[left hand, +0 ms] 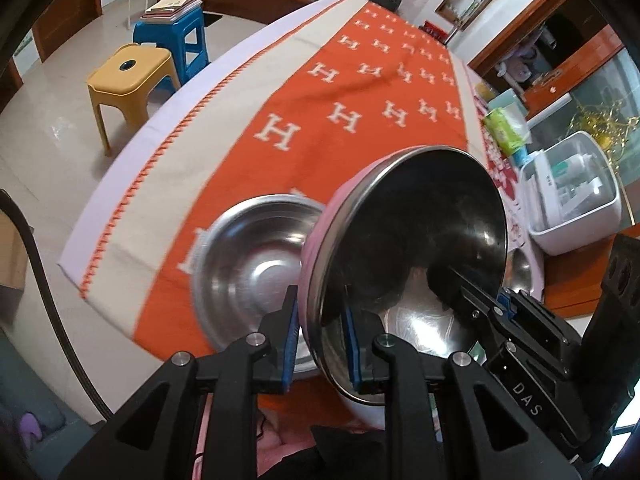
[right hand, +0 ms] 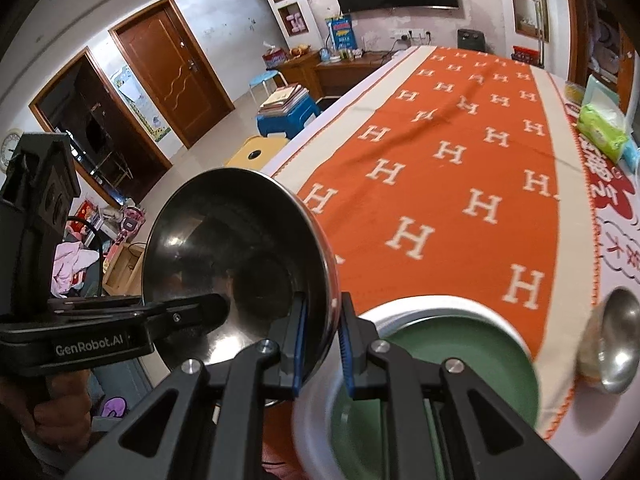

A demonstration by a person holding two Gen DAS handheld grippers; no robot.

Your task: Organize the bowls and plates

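A steel bowl with a pink outside [left hand: 416, 240] hangs tilted above the orange tablecloth [left hand: 320, 120]. My left gripper [left hand: 322, 332] is shut on its near rim, one pad on the pink side and one inside. My right gripper [left hand: 466, 286] grips the opposite rim. In the right wrist view the same bowl [right hand: 240, 248] has its rim clamped in my right gripper [right hand: 322, 332], with my left gripper [right hand: 218, 308] reaching in from the left. A steel basin [left hand: 248, 264] lies on the cloth below. A green plate with a white rim [right hand: 460, 356] and a small steel bowl [right hand: 616, 348] sit nearby.
A white lidded box [left hand: 572, 200] and a green wipes pack [left hand: 504, 128] stand along the table's right side. Off the left edge are a yellow stool [left hand: 128, 76] and a blue stool with books [left hand: 172, 32]. The far orange cloth [right hand: 460, 140] is bare.
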